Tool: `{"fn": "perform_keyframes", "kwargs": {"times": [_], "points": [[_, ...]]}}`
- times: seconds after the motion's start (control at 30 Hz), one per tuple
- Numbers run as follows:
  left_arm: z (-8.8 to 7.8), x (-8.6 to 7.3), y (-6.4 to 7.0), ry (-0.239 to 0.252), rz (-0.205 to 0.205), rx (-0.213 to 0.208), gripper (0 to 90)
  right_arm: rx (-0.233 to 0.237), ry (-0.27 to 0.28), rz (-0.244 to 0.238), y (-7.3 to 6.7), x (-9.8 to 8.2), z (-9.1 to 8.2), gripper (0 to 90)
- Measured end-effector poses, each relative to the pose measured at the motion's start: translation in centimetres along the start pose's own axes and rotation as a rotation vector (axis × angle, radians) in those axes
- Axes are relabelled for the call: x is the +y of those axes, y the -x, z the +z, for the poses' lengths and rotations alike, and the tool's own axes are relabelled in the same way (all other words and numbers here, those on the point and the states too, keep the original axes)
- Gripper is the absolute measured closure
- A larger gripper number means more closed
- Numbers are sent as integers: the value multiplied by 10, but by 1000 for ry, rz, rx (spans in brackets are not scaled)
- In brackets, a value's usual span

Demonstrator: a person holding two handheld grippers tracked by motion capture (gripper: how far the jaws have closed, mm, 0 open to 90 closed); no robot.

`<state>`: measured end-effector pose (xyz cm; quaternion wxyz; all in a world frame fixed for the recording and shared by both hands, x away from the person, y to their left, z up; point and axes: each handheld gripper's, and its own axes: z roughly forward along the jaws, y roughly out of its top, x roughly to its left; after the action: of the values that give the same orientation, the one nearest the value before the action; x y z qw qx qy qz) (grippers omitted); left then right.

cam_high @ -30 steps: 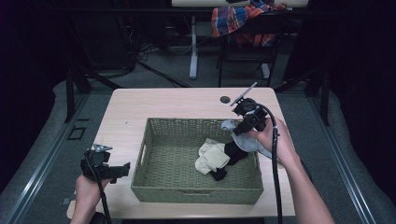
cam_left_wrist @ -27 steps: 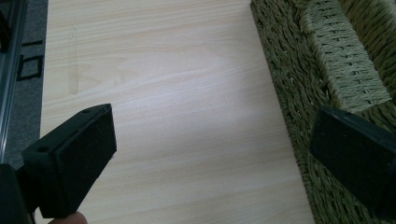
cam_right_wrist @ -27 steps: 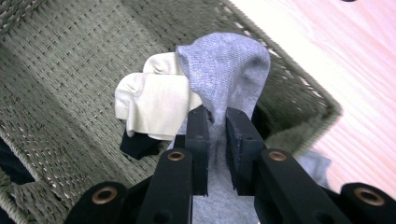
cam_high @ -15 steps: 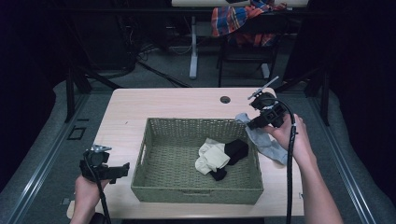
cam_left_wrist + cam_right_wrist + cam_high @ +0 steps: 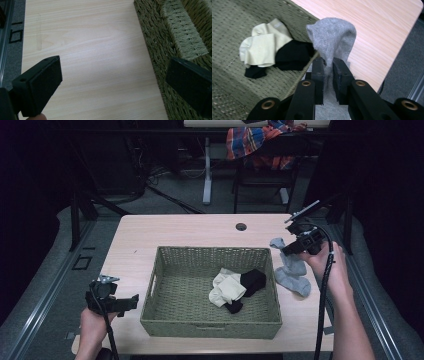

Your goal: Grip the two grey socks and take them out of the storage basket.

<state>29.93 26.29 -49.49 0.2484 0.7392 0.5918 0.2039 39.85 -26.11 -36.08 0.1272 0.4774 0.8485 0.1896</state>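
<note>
A grey sock [image 5: 291, 270] hangs from my right gripper [image 5: 286, 251], which is shut on it just right of the woven basket [image 5: 165, 317]; its lower end drapes on the table. The right gripper view has both jaws pinching the grey sock [image 5: 332, 40] near its top fold, right gripper [image 5: 328, 67]. Inside the basket lie a cream sock [image 5: 227, 287] and a black sock [image 5: 250, 284]; the same cream sock [image 5: 263, 45] and black sock [image 5: 293, 55] lie beyond the jaws. My left gripper [image 5: 131, 301] is open at the basket's left side, left gripper [image 5: 113, 82] with nothing between its jaws.
The light wooden table [image 5: 190, 232] has a round cable hole [image 5: 241, 226] at its far side. A chair with a plaid cloth [image 5: 255, 142] stands behind the table. The basket's wall [image 5: 160, 47] runs close to my left gripper's right jaw.
My right gripper has carried the grey sock out of the basket, up and to the right, over its right rim to the table beside it. The left gripper has stayed put.
</note>
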Motion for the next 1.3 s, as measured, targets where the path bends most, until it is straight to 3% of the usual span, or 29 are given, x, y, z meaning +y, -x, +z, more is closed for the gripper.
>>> {"fn": "perform_keyframes", "kwargs": {"times": [0.67, 0.83, 0.93, 1.3], "points": [[0, 0, 0, 2, -3, 2, 10, -25, -77, 131, 50, -25, 38, 806], [-1, 0, 1, 2, -2, 2, 10, -24, -92, 152, 55, -29, 49, 806], [-1, 0, 0, 2, -2, 2, 10, -5, -99, 151, 56, -31, 55, 805], [0, 0, 0, 1, 0, 1, 10, -12, -124, 155, 58, -33, 74, 805]]}}
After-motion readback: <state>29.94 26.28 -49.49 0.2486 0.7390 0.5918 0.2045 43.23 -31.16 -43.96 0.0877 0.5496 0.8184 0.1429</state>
